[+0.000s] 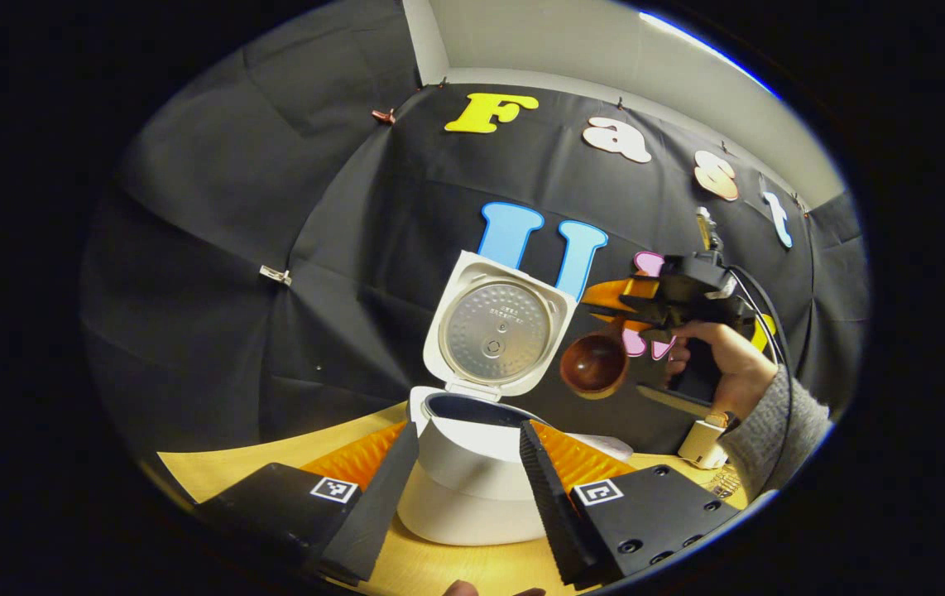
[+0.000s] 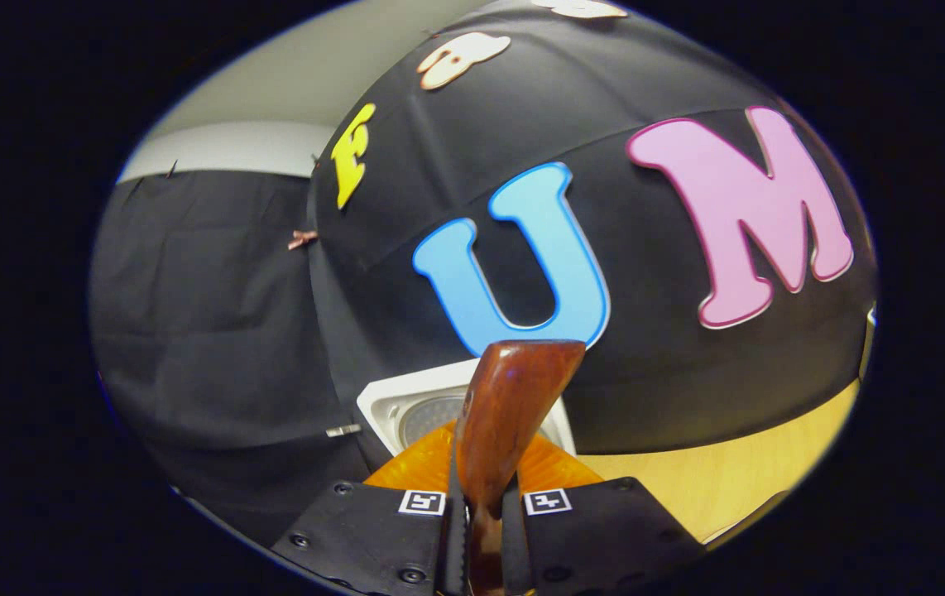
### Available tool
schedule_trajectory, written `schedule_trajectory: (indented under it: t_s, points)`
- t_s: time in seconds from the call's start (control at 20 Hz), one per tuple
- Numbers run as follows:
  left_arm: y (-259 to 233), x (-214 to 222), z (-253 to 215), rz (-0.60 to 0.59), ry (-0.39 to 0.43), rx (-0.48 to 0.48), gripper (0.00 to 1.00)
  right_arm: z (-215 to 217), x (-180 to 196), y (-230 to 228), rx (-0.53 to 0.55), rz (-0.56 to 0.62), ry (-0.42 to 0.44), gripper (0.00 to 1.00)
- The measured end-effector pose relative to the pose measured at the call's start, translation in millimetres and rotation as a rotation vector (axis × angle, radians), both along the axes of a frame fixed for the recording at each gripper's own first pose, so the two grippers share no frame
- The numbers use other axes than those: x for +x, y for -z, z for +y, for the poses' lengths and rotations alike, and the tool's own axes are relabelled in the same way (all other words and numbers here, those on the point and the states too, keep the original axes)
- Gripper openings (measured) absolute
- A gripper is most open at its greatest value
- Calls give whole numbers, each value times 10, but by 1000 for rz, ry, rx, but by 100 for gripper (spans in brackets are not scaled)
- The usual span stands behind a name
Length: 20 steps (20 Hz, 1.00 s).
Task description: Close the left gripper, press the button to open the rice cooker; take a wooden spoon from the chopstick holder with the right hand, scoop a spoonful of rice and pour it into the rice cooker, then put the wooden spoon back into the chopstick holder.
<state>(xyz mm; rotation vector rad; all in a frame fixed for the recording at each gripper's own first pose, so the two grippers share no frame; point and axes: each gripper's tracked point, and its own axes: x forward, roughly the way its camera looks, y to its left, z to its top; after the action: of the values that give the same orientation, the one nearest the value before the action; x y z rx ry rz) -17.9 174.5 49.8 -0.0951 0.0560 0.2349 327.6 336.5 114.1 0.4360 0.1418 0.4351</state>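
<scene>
The white rice cooker (image 1: 472, 488) stands on the table with its lid (image 1: 496, 331) swung up and the pot's dark rim showing. My left gripper (image 1: 468, 426) is open just in front of it, and the cooker's body shows between its two fingers. To the right, above the table, a hand holds my right gripper (image 1: 630, 306), which is shut on the wooden spoon (image 1: 594, 364). The spoon's bowl hangs beside the raised lid and faces the left gripper view, with no rice visible in it. In the right gripper view the spoon's handle (image 2: 514, 397) rises from between the shut right gripper (image 2: 481, 501).
The wooden table (image 1: 216, 468) runs under the cooker. A small white box (image 1: 700, 443) and a metal mesh holder (image 1: 725, 480) stand at the right, below the person's grey sleeve (image 1: 779, 430). Black cloth walls the booth behind.
</scene>
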Motion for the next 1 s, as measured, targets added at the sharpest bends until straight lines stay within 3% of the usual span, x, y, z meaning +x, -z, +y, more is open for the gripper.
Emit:
schedule_trajectory:
  t_s: [0.25, 0.65, 0.85, 1.0]
  points:
    - [29, 48, -239, 4, 30, 24, 80, -1319, -313, -148, 28, -20, 135, 20]
    - [147, 139, -555, 29, 67, 64, 80, -3656, -1057, 138, -78, -25, 426, 20]
    - [162, 160, -676, 24, 77, 70, 80, -4469, -1244, 507, -139, -7, 545, 20]
    - [213, 185, -764, 31, 85, 83, 80, -4844, -1275, 796, -175, 19, 604, 20]
